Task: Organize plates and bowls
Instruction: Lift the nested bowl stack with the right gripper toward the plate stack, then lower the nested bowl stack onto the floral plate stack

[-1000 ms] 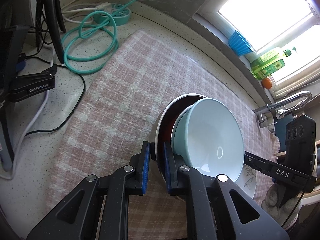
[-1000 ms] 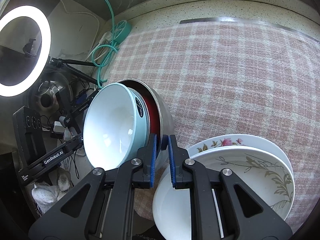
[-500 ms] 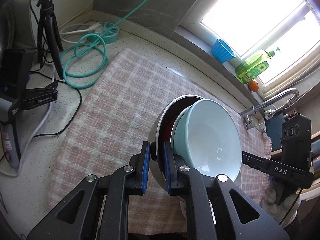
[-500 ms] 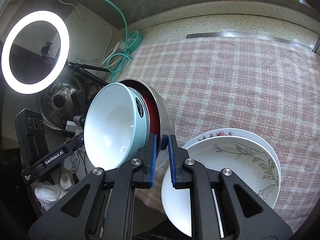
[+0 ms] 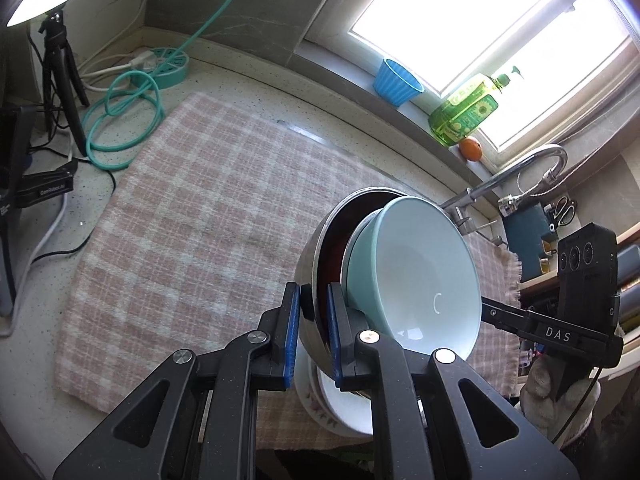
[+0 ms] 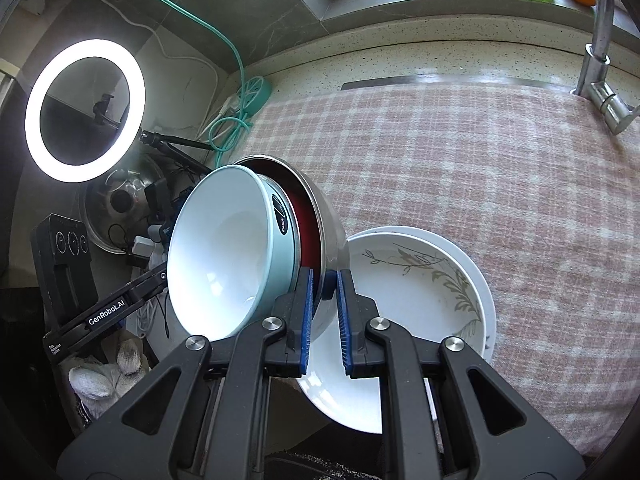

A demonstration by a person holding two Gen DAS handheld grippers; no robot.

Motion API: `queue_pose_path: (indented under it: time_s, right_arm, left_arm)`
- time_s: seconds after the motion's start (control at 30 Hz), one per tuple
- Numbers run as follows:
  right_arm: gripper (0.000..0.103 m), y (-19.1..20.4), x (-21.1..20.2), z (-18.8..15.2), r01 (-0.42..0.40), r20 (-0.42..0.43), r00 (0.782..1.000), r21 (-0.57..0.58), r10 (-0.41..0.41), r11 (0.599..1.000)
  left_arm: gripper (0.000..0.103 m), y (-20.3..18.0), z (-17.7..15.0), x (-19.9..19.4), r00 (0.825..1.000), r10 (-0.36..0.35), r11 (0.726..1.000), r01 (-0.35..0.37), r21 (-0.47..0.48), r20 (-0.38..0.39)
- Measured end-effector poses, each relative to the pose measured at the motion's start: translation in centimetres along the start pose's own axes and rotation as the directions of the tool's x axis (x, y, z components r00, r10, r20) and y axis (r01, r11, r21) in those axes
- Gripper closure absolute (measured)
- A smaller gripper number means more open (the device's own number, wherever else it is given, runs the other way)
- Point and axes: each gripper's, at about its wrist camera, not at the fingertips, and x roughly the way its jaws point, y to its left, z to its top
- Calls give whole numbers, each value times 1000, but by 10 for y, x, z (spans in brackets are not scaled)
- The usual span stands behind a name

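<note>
Steel, glossy and round-bellied, the outer bowl (image 5: 310,292) is lifted on edge above a pink checked woven cloth (image 5: 192,232) on the speckled stone bench (image 5: 240,88), with a pale blue bowl (image 5: 416,272), white inside, nested in its dark red interior. Both tongs are closed on opposite sides of the steel rim: the left tongs (image 5: 313,334) pinch it between ribbed blue pads, and the right tongs (image 6: 323,320) do the same from the other side. Only the right view shows the face of the shallow white plate (image 6: 420,292) under the bowls, printed with grey-brown leaf sprigs and lying at the cloth's near edge; it also takes in a glowing ring light (image 6: 84,110) and an "ENJOY" label on the blue bowl's wall. The left view shows only a sliver of that stack, with a floral rim beneath, but adds the bright window (image 5: 500,40), a fluted blue cup (image 5: 396,82), a green soap bottle (image 5: 466,114), an orange fruit (image 5: 470,148), a curved chrome tap (image 5: 520,172) and coiled teal hose (image 5: 124,120).
</note>
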Motion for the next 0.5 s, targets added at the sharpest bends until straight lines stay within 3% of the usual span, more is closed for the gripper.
queue_pose_path:
  time_s: [0.5]
  right_arm:
    - [91,-49,-18,-33,22,-24,999,56,-21,998]
  left_arm:
    - [93,-39,-29,26,997,-11,999,14,40,-81]
